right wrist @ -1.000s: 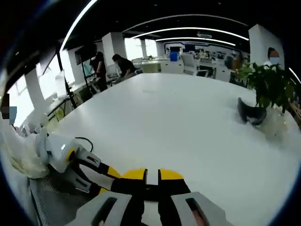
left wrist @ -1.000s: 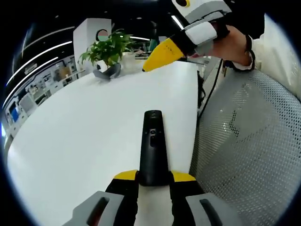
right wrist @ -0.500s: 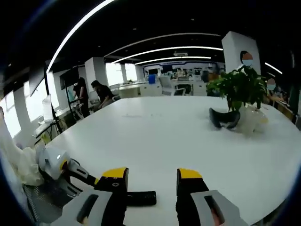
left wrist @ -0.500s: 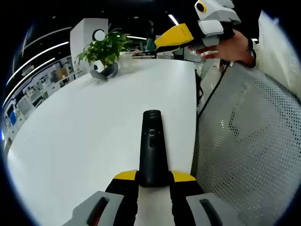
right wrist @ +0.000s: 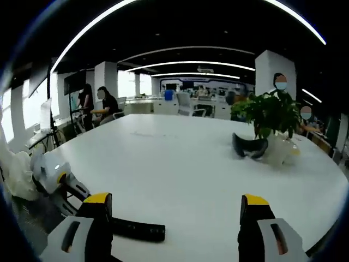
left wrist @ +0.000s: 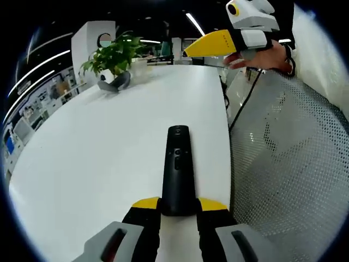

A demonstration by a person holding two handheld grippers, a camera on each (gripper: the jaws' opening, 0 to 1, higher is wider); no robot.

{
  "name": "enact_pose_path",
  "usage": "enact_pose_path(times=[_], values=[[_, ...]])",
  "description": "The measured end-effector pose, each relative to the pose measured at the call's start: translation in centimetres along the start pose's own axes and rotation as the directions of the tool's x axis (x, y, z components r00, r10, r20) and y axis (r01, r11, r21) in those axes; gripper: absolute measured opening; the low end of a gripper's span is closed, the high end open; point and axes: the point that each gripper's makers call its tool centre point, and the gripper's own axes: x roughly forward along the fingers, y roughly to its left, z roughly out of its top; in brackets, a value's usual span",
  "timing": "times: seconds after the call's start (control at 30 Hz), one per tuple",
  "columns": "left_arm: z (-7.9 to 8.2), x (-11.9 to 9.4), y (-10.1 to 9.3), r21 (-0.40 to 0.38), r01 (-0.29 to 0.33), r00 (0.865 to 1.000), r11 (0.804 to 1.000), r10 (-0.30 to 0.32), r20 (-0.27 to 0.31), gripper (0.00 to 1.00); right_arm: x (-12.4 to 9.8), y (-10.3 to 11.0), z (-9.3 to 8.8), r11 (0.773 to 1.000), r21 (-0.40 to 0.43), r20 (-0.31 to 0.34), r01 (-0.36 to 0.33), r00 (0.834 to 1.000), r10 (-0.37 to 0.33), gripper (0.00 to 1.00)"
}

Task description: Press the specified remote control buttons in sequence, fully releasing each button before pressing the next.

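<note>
The remote control (left wrist: pixel 177 172) is plain black, with small dark buttons near its far end, and it lies on a plain white table (left wrist: pixel 98 147). The left gripper (left wrist: pixel 178 206) has 2 yellow-tipped black jaws on a grey body. The right gripper (right wrist: pixel 174 203) has the same yellow tips over black. At the far left of the table, a plant (left wrist: pixel 112 53) with green leaves stands beside a black headset (left wrist: pixel 114 83). To the right is a grey mesh chair (left wrist: pixel 289 164), dotted with small holes.
</note>
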Motion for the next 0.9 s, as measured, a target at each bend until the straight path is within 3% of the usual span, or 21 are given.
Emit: enact_pose_path(times=[0.4,0.5,0.73,0.9], values=[[-0.8,-0.4,4.0,0.048,0.041,0.994,0.998,-0.036,-0.102,0.26,0.5,0.3,-1.9,0.999,-0.044,-0.104,-0.017,0.995,0.012,0.96],[-0.6,-0.3,5.4,0.059,0.051,0.991,0.997,-0.043,-0.124,0.26,0.5,0.1,-1.8,0.999,-0.041,-0.095,-0.009,0.995,0.005,0.96],[-0.2,0.4,8.4,0.156,0.048,0.982,0.987,-0.017,-0.19,0.23,0.5,0.2,-2.4,0.999,-0.03,-0.127,-0.016,0.992,0.012,0.94],[0.3,0.3,10.1,0.142,0.05,0.983,0.989,-0.023,-0.185,0.19,0.6,0.6,-2.7,0.999,-0.039,-0.145,-0.035,0.989,0.029,0.93]])
